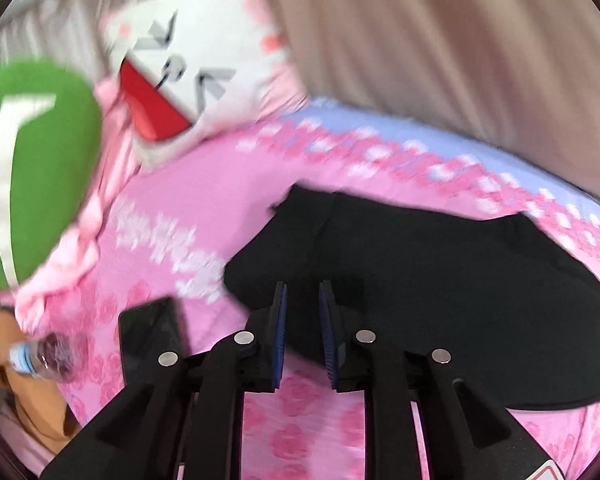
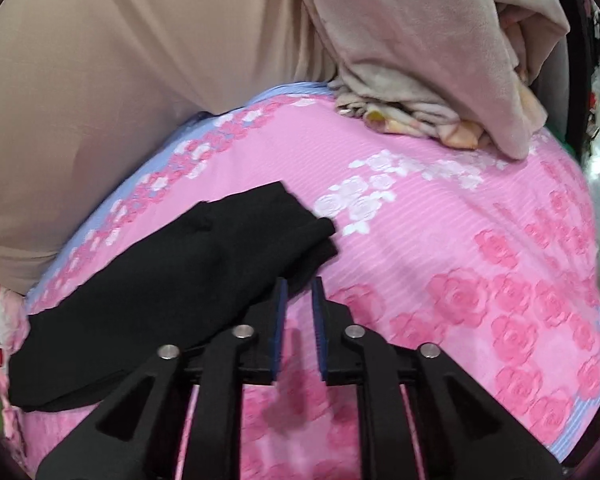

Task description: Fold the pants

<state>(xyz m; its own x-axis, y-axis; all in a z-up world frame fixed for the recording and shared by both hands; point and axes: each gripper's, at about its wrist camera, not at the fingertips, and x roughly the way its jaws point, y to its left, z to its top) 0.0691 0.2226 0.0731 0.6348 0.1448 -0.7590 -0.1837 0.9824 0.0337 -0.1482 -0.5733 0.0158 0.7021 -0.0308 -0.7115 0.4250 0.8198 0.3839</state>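
The black pants (image 1: 420, 264) lie flat on the pink flowered bedsheet (image 1: 204, 200), folded into a long strip. My left gripper (image 1: 303, 290) hovers over their near edge, jaws a little apart and holding nothing. In the right wrist view the pants (image 2: 160, 284) stretch from the lower left to the middle, over the sheet (image 2: 440, 240). My right gripper (image 2: 299, 285) is just off their right end, above the sheet, jaws a little apart and empty.
A cat-face pillow (image 1: 196, 68) and a green cushion (image 1: 36, 168) lie at the bed's left. A black phone (image 1: 152, 332) and a plastic bottle (image 1: 40, 356) lie near the left edge. A beige blanket pile (image 2: 432, 64) sits at the far right. A beige wall (image 2: 120, 100) runs behind.
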